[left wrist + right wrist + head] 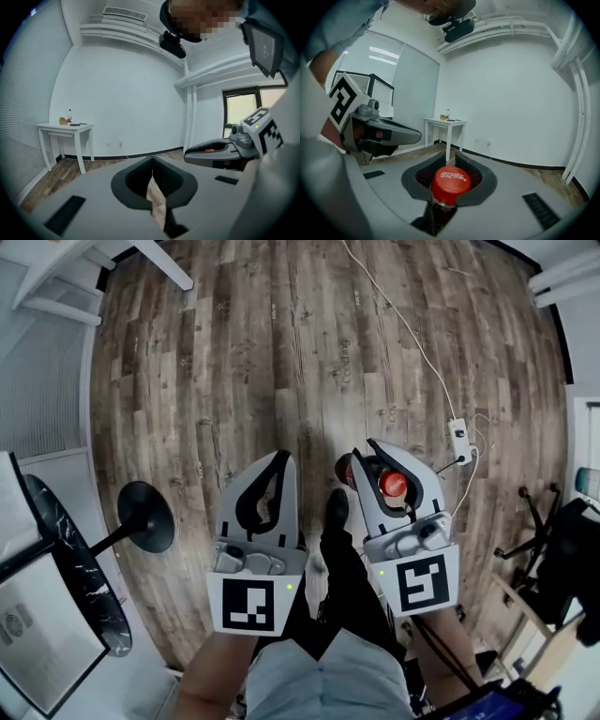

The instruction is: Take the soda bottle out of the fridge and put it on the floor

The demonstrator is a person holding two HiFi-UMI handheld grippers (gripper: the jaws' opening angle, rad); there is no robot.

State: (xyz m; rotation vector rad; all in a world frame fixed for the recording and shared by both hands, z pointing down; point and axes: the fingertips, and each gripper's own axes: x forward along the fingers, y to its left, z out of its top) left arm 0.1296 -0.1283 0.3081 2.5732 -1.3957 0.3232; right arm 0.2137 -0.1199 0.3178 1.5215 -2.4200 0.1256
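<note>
The soda bottle shows mostly as its red cap (392,484), standing up between the jaws of my right gripper (372,446) above the wooden floor (281,352). In the right gripper view the cap (450,183) sits just above the dark pads, which press on the neck beneath it; the dark body hangs below, mostly hidden. My left gripper (284,457) is beside it on the left, at about the same height. Its jaws (152,161) are shut with the tips meeting and nothing between them.
A white power strip (459,440) and its cable lie on the floor ahead to the right. A black round stand base (145,517) and a glass-fronted door (42,615) are at the left, a chair frame (548,540) at the right. A small white table (65,126) stands by the far wall.
</note>
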